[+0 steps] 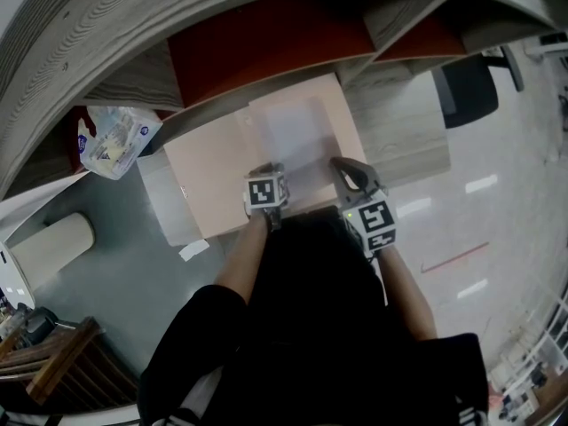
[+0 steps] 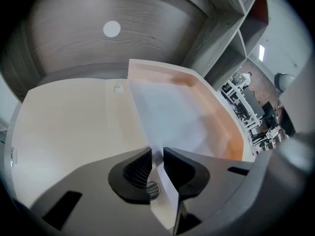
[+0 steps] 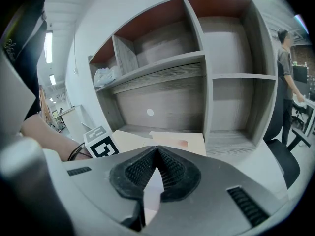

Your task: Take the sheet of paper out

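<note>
A shallow peach box (image 1: 351, 131) lies open on the grey wooden shelf, its lid (image 1: 213, 167) folded out to the left. Inside it lies the white sheet of paper (image 1: 297, 140), flat in the left gripper view (image 2: 167, 112) against the box rim (image 2: 216, 112). My left gripper (image 1: 268, 170) points steeply down at the sheet's near-left corner. Its jaws (image 2: 157, 156) stand a narrow gap apart, with the sheet's edge showing in the gap. My right gripper (image 1: 341, 163) is at the box's near-right corner, and its pads (image 3: 157, 149) are shut tip to tip.
The shelf unit's compartments rise behind the box (image 3: 179, 142). A plastic bag (image 1: 115, 140) lies at the left, a white roll (image 1: 53, 242) lower left. An office chair (image 1: 466, 87) and a standing person (image 3: 288, 68) are at the right.
</note>
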